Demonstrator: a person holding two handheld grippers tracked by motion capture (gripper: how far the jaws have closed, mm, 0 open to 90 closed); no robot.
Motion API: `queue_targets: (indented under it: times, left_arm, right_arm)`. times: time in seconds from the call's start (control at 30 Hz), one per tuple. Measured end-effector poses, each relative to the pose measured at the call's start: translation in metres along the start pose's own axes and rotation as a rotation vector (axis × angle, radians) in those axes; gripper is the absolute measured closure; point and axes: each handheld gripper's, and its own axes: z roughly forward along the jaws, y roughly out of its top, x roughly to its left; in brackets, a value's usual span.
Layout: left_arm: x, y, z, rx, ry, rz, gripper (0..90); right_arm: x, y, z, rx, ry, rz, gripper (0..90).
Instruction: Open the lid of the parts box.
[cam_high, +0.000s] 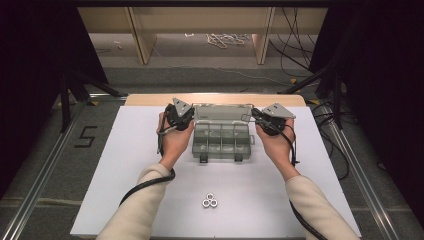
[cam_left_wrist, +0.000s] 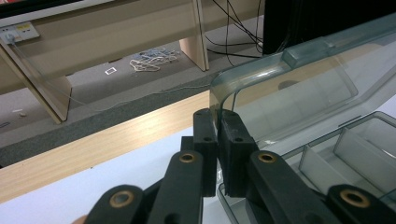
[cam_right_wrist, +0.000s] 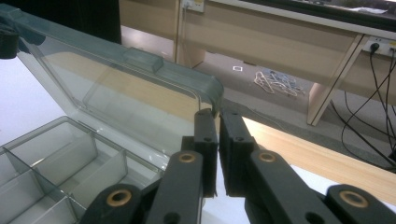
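A clear grey plastic compartment box (cam_high: 221, 142) stands open at the far middle of the white mat, its lid (cam_high: 221, 111) raised at the back. My left gripper (cam_high: 193, 118) is shut on the lid's left corner; in the left gripper view the jaws (cam_left_wrist: 217, 116) pinch the lid's (cam_left_wrist: 299, 93) edge. My right gripper (cam_high: 253, 117) is shut on the right corner, and in the right gripper view the jaws (cam_right_wrist: 218, 114) clamp the lid (cam_right_wrist: 121, 88) there. The compartments (cam_right_wrist: 56, 158) look empty. Three metal nuts (cam_high: 210, 201) lie clustered near the mat's front edge.
The white mat (cam_high: 125, 175) covers a wooden table whose bare far edge (cam_high: 150, 99) shows behind the box. Past the table are wooden shelf legs (cam_high: 137, 40), loose cables (cam_high: 227, 39) on the floor and dark stand legs (cam_high: 65, 100) at both sides.
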Motion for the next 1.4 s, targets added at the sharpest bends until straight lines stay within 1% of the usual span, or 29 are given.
queue_targets:
  times: [0.03, 0.07, 0.1, 0.13, 0.2, 0.23, 0.3, 0.37, 0.4, 0.47, 0.5, 0.57, 0.6, 0.63, 0.7, 0.73, 0.8, 0.83, 0.87, 0.93, 1.0, 1.03, 1.07, 1.1, 1.17, 1.2, 1.23, 1.27, 1.4]
  left_arm:
    - [0.000, 0.000, 0.000, 0.000, 0.000, -0.005, 86.2]
    - [0.000, 0.000, 0.001, 0.000, 0.000, -0.009, 86.2]
    - [0.000, 0.000, 0.001, -0.001, 0.004, -0.008, 86.2]
    - [0.000, 0.001, 0.001, -0.001, 0.004, -0.008, 86.2]
    - [0.000, 0.001, 0.002, 0.003, 0.006, -0.008, 86.3]
    - [0.000, 0.001, 0.002, 0.005, 0.007, -0.007, 86.2]
    - [0.000, 0.002, 0.003, 0.005, 0.007, -0.007, 86.2]
    - [0.000, 0.003, 0.004, 0.006, 0.010, -0.011, 86.2]
    - [0.000, 0.003, 0.004, 0.009, 0.011, -0.013, 86.2]
    - [0.001, 0.004, 0.005, 0.009, 0.008, -0.017, 86.2]
    - [0.001, 0.004, 0.006, 0.007, 0.005, -0.023, 86.3]
    - [0.002, 0.004, 0.006, 0.009, 0.006, -0.026, 86.5]
    - [0.002, 0.004, 0.006, 0.009, 0.006, -0.026, 86.5]
    - [0.002, 0.004, 0.006, 0.009, 0.006, -0.028, 86.5]
    - [0.002, 0.004, 0.007, 0.007, 0.005, -0.032, 86.5]
    - [0.002, 0.004, 0.007, 0.007, 0.004, -0.029, 86.5]
    - [0.003, 0.005, 0.007, 0.010, 0.006, -0.027, 86.4]
    - [0.002, 0.005, 0.008, 0.011, 0.005, -0.032, 86.4]
    - [0.003, 0.005, 0.008, 0.012, 0.008, -0.027, 86.4]
    - [0.003, 0.005, 0.009, 0.012, 0.008, -0.027, 86.4]
    - [0.003, 0.005, 0.009, 0.011, 0.007, -0.028, 86.4]
    - [0.003, 0.006, 0.010, 0.011, 0.007, -0.030, 86.4]
    - [0.003, 0.006, 0.010, 0.013, 0.007, -0.028, 86.3]
    - [0.003, 0.006, 0.010, 0.013, 0.008, -0.030, 86.3]
    - [0.004, 0.007, 0.011, 0.016, 0.009, -0.030, 86.3]
    - [0.004, 0.007, 0.011, 0.016, 0.009, -0.031, 86.2]
    - [0.004, 0.007, 0.011, 0.017, 0.009, -0.031, 86.2]
    - [0.004, 0.007, 0.012, 0.016, 0.010, -0.031, 86.2]
    - [0.004, 0.007, 0.012, 0.017, 0.010, -0.028, 86.1]
  right_arm:
    - [0.000, 0.000, 0.000, 0.001, -0.001, 0.001, 86.6]
    - [0.001, 0.000, 0.000, 0.011, 0.006, 0.018, 86.6]
    - [0.001, 0.000, 0.001, 0.008, 0.004, 0.014, 86.6]
    - [0.001, 0.000, 0.001, 0.011, 0.007, 0.022, 86.6]
    - [0.001, 0.000, 0.001, 0.012, 0.011, 0.023, 86.6]
    - [-0.001, 0.001, 0.002, 0.000, -0.001, 0.003, 86.6]
    - [-0.001, 0.001, 0.002, -0.002, 0.002, 0.002, 86.6]
    - [-0.001, 0.001, 0.003, 0.000, -0.005, 0.004, 86.6]
    - [-0.001, 0.001, 0.003, -0.008, -0.005, 0.007, 86.6]
    - [-0.001, 0.001, 0.003, -0.004, -0.001, 0.007, 86.6]
    - [-0.001, 0.001, 0.003, 0.005, 0.004, 0.020, 86.6]
    - [-0.001, 0.001, 0.004, 0.009, 0.009, 0.024, 86.6]
    - [-0.002, 0.001, 0.004, 0.003, 0.004, 0.015, 86.6]
    - [-0.001, 0.001, 0.004, 0.008, 0.008, 0.032, 86.6]
    - [-0.001, 0.001, 0.004, 0.009, 0.011, 0.034, 86.6]
    - [-0.002, 0.001, 0.005, 0.000, 0.009, 0.027, 86.6]
    - [-0.002, 0.001, 0.006, -0.003, 0.001, 0.026, 86.6]
    - [-0.002, 0.001, 0.006, -0.004, 0.002, 0.029, 86.6]
    - [-0.002, 0.001, 0.006, -0.003, 0.000, 0.027, 86.7]
    - [-0.003, 0.001, 0.007, -0.007, -0.002, 0.016, 86.8]
    - [-0.003, 0.000, 0.008, -0.007, -0.006, 0.018, 87.0]
    - [-0.002, 0.000, 0.008, 0.009, 0.004, 0.036, 87.1]
    - [-0.002, 0.000, 0.008, 0.002, 0.007, 0.032, 87.2]
    - [-0.002, 0.000, 0.008, 0.012, 0.008, 0.033, 87.3]
    - [-0.002, -0.001, 0.009, 0.006, 0.004, 0.036, 87.4]
    - [-0.004, 0.000, 0.010, 0.000, -0.002, 0.021, 87.3]
    - [-0.004, 0.000, 0.010, 0.002, -0.003, 0.022, 87.4]
    - [-0.002, 0.000, 0.010, 0.010, 0.006, 0.041, 87.4]
    - [-0.003, -0.001, 0.011, 0.006, 0.002, 0.031, 87.9]
